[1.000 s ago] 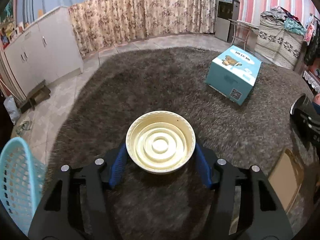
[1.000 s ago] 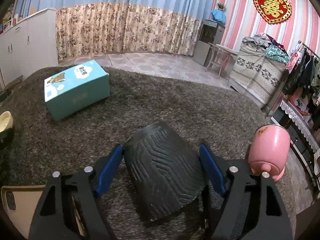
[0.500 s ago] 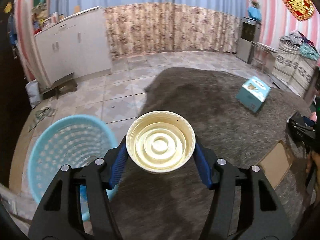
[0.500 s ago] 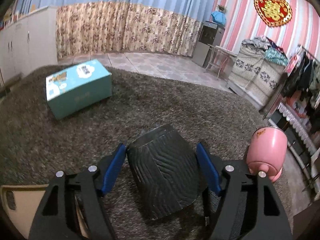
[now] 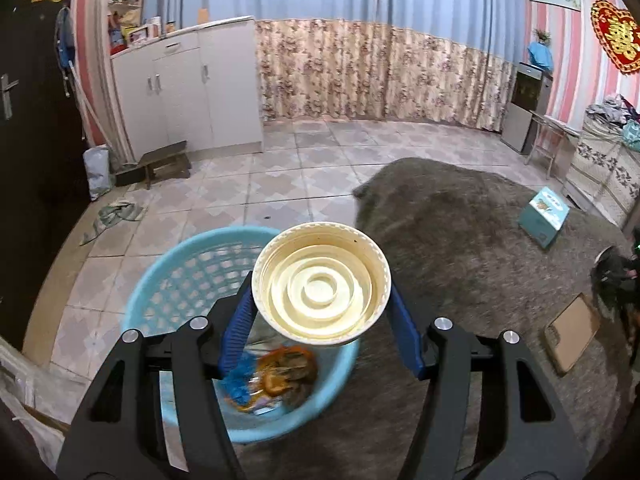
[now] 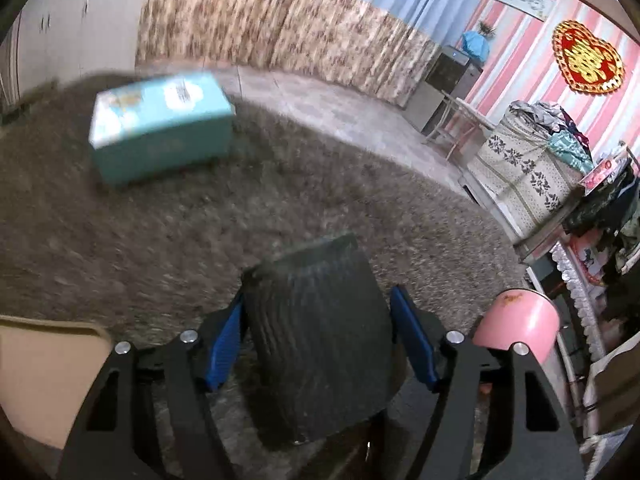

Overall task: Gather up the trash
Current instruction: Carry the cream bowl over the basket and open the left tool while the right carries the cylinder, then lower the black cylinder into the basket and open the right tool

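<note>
Over the blue basket (image 5: 168,292) at the rug's edge, my left gripper (image 5: 320,320) has its fingers (image 5: 236,330) clamped on a cream plastic bowl (image 5: 321,282), tilted down with the mouth facing the camera. Wrappers (image 5: 276,376) already sit in the basket. My right gripper (image 6: 316,340) has just been closing its fingers around a black ribbed cup (image 6: 320,344) on the rug; both pads sit right at its sides. Nearby: teal box (image 6: 160,124), pink pot (image 6: 520,324), cardboard (image 6: 44,368).
</note>
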`<state>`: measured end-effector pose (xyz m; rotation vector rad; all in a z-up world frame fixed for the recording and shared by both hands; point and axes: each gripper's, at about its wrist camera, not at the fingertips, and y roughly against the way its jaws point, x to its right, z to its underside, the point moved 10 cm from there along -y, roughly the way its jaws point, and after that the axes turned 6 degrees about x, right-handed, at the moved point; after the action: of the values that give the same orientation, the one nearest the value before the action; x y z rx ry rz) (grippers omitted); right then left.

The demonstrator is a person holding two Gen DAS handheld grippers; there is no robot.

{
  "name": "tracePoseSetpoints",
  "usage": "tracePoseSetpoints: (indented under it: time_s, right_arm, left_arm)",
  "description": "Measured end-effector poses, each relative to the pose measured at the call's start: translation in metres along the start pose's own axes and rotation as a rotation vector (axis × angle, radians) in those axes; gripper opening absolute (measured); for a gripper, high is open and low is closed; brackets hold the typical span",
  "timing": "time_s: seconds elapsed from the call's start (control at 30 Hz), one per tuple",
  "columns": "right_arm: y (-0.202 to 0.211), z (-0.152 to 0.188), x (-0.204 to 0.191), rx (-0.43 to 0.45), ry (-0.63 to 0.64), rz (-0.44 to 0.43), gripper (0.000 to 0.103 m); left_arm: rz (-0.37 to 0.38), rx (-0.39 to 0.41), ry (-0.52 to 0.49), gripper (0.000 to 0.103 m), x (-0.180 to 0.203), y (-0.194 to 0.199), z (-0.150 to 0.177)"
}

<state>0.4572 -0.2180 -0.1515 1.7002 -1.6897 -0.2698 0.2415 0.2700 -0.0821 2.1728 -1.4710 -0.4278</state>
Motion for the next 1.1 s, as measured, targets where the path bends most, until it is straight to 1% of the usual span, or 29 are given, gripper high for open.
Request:
tracePoseSetpoints:
  time_s: [0.1, 0.2, 0.23, 0.33, 0.4, 0.43, 0.5, 0.57, 0.63, 0.7, 0.73, 0.77, 0.87, 0.93, 1.0, 1.1]
  right_arm:
    - [0.029, -0.01, -0.011, 0.05, -0.074, -0.071, 0.069]
    - [0.06, -0.022, -0.034, 0.108, -0.078, -0.113, 0.069]
    - [0.072, -0.026, -0.044, 0.128, -0.079, -0.133, 0.069]
    - [0.105, -0.042, -0.077, 0.184, -0.123, -0.229, 0.069]
    - [0.121, -0.05, -0.094, 0.208, -0.144, -0.278, 0.069]
    - [0.132, -0.056, -0.107, 0.228, -0.148, -0.297, 0.069]
    - [0.146, -0.065, -0.133, 0.26, -0.139, -0.331, 0.069]
    - [0.153, -0.069, -0.16, 0.266, -0.119, -0.371, 0.069]
    - [0.157, -0.071, -0.19, 0.268, -0.081, -0.399, 0.069]
    - [0.161, -0.07, -0.209, 0.272, -0.058, -0.413, 0.069]
    - [0.163, -0.07, -0.223, 0.269, -0.045, -0.427, 0.069]
    - [0.164, -0.069, -0.235, 0.262, -0.033, -0.443, 0.069]
    - [0.168, -0.067, -0.262, 0.251, 0.001, -0.477, 0.069]
    - [0.171, -0.069, -0.281, 0.252, 0.029, -0.498, 0.069]
    - [0.177, -0.072, -0.305, 0.253, 0.046, -0.536, 0.069]
    - [0.185, -0.077, -0.342, 0.253, 0.098, -0.579, 0.069]
  left_arm:
    - [-0.037, -0.013, 0.022, 0.06, -0.027, 0.002, 0.011]
    - [-0.063, -0.018, 0.035, 0.06, -0.045, 0.0, 0.023]
    - [-0.076, -0.018, 0.036, 0.06, -0.053, -0.002, 0.027]
    - [-0.112, -0.025, 0.036, 0.06, -0.071, -0.01, 0.038]
    - [-0.122, -0.036, 0.052, 0.06, -0.081, -0.017, 0.042]
    - [-0.125, -0.041, 0.064, 0.06, -0.084, -0.022, 0.043]
    - [-0.105, -0.038, 0.081, 0.06, -0.085, -0.03, 0.041]
    - [-0.099, -0.035, 0.082, 0.06, -0.085, -0.036, 0.04]
    - [-0.108, -0.031, 0.065, 0.06, -0.084, -0.042, 0.037]
    - [-0.109, -0.031, 0.047, 0.06, -0.081, -0.048, 0.033]
    - [-0.101, -0.035, 0.038, 0.067, -0.08, -0.051, 0.032]
    - [-0.096, -0.041, 0.031, 0.077, -0.079, -0.053, 0.03]
    - [-0.119, -0.017, 0.037, 0.088, -0.088, -0.047, 0.024]
    - [-0.121, -0.006, 0.068, 0.092, -0.098, -0.041, 0.021]
    - [-0.173, 0.012, 0.094, 0.094, -0.117, -0.031, 0.021]
    - [-0.209, 0.024, 0.12, 0.095, -0.137, -0.021, 0.023]
